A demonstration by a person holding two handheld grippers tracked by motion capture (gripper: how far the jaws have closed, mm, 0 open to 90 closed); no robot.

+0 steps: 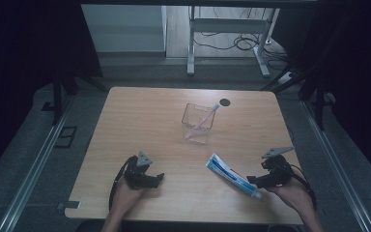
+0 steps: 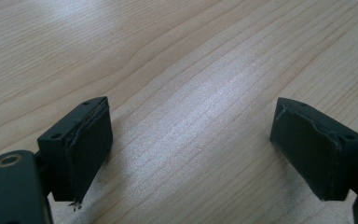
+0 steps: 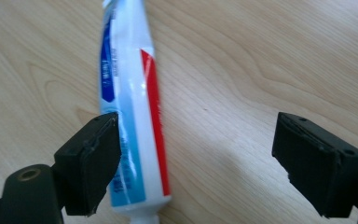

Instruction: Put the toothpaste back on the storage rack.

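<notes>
With my right gripper (image 3: 193, 161) spread wide beside the toothpaste (image 3: 130, 112), still lying ungrasped nearer me than the cup (image 1: 197, 123), I am keeping my left gripper (image 2: 191, 154) released, idling left of it.

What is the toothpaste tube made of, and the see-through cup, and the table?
The toothpaste tube looks like soft glossy plastic: light glints along its printed skin. The see-through cup is probably hard clear plastic, though glass can't be ruled out; the tabletop shows through its walls. The table looks like pale wood, maybe laminate, with grain lines and a matte sheen.
</notes>
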